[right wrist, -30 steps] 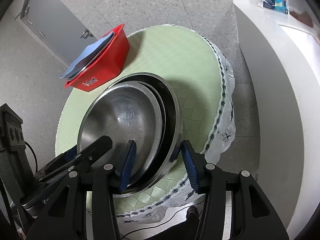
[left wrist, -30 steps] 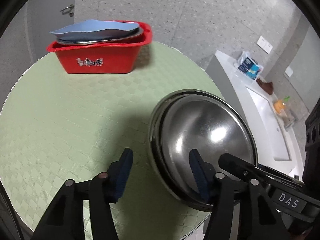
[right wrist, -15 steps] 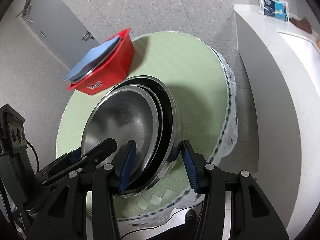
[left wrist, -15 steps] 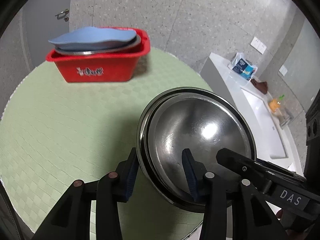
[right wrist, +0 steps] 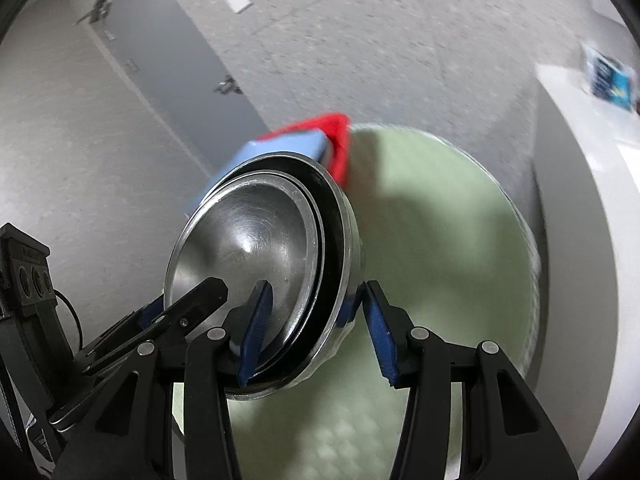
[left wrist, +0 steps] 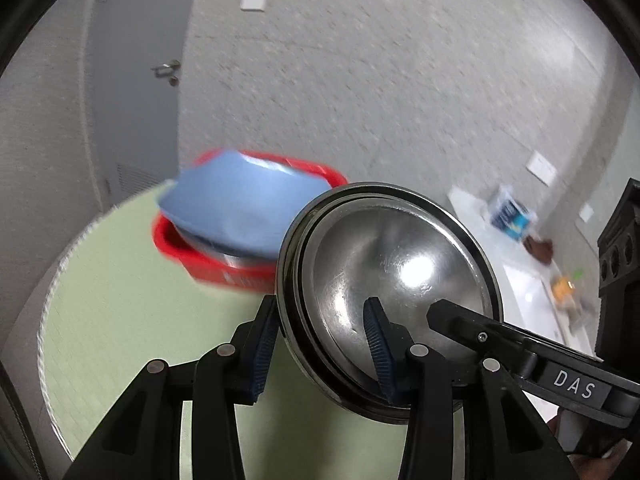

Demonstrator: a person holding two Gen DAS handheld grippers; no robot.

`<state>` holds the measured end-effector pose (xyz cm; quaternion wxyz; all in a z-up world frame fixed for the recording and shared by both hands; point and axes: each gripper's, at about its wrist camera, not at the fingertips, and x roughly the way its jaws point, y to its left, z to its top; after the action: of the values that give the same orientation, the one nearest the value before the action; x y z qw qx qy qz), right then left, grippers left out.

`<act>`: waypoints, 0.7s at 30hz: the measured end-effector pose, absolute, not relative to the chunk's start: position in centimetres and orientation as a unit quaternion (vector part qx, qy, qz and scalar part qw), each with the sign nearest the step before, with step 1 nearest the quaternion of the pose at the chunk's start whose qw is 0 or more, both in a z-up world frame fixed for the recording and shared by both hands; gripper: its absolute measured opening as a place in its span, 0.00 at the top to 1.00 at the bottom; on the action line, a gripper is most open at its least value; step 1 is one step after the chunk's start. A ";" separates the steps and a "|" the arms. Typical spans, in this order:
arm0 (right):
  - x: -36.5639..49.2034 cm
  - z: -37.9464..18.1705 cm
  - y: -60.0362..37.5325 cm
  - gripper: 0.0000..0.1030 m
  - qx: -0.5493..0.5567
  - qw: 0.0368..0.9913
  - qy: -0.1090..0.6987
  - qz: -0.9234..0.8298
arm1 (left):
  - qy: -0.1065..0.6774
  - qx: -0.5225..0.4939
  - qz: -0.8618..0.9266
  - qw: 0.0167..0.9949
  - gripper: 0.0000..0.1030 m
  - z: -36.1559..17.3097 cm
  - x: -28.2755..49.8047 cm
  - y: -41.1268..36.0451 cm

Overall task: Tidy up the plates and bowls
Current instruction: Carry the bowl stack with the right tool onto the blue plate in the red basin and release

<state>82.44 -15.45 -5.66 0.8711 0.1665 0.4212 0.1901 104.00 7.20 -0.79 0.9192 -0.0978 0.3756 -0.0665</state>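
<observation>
Two grippers, left (left wrist: pixel 322 350) and right (right wrist: pixel 316 326), each clamp the rim of one tilted stack of nested round steel bowls (left wrist: pixel 394 292), raised above the round green table (left wrist: pixel 120 320). Behind the stack, one red plastic tub (left wrist: pixel 224 270) holds a steel dish under a blue plate (left wrist: pixel 236 208).

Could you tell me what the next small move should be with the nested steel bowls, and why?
Probably carry them on toward the red basket: both hand-held grippers, left and right, clamp the nested steel bowls tilted above the green table.
</observation>
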 end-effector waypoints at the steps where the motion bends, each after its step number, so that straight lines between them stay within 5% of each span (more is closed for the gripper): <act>1: 83.7 -5.2 -14.9 0.53 0.165 0.870 0.420 0.201 | 0.372 -0.098 -0.059 0.921 0.62 -0.6 104.5 7.5; 10: 94.3 -3.6 -9.2 0.53 0.138 0.848 0.431 0.276 | 0.377 -0.104 0.022 0.920 0.62 -0.1 111.3 10.3; 21: 100.8 -8.0 -5.9 0.53 0.107 0.814 0.488 0.296 | 0.426 -0.102 0.061 0.897 0.62 -3.2 118.1 9.5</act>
<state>100.77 -5.91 -8.03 0.8140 0.1073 0.4881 0.2959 118.10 9.55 -3.20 0.8970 -0.1018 0.4257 0.0613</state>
